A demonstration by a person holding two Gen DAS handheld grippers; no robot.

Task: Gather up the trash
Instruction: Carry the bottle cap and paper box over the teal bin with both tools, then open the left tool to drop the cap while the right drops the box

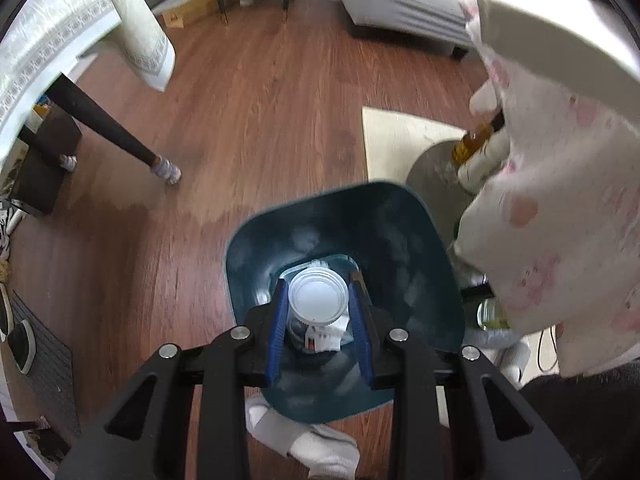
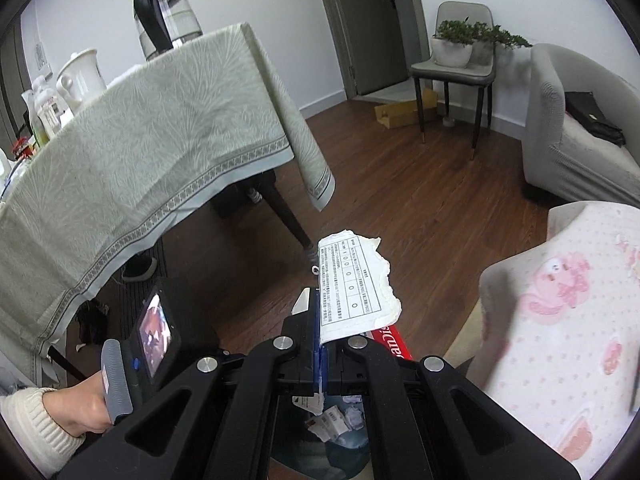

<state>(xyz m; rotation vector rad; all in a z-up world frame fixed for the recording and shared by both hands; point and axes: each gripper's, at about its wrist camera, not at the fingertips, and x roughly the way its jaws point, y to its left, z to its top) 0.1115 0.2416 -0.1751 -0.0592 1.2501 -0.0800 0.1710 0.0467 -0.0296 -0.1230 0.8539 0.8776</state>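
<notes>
Trash goes in two hands at once: the left gripper (image 1: 320, 308), black-framed with blue finger pads (image 1: 280, 320), is narrowed on a small clear plastic jar with a white screw lid (image 1: 319, 295), one pad pressed on each side just under the lid, which faces the camera. The jar hangs directly over the mouth of a dark teal plastic waste bin (image 1: 420, 240) standing on the reddish wood floor (image 1: 240, 120), paper scraps visible at the bin's bottom beneath it. A white sock (image 1: 312, 440) lies on the floor touching the bin's near edge.

The right gripper (image 2: 321, 320) has its fingers shut tight, pinching the near edge of a torn white cardboard piece printed with a table (image 2: 354, 284); the piece sticks up and out to the right past the fingertips, a red printed strip (image 2: 390, 340) showing along its lower side. Below this gripper the same bin (image 2: 344, 452) holds crumpled paper. A table draped in a pale green cloth (image 2: 140, 140) stands to the left, and a pink-patterned white fabric (image 2: 560, 320) fills the right
</notes>
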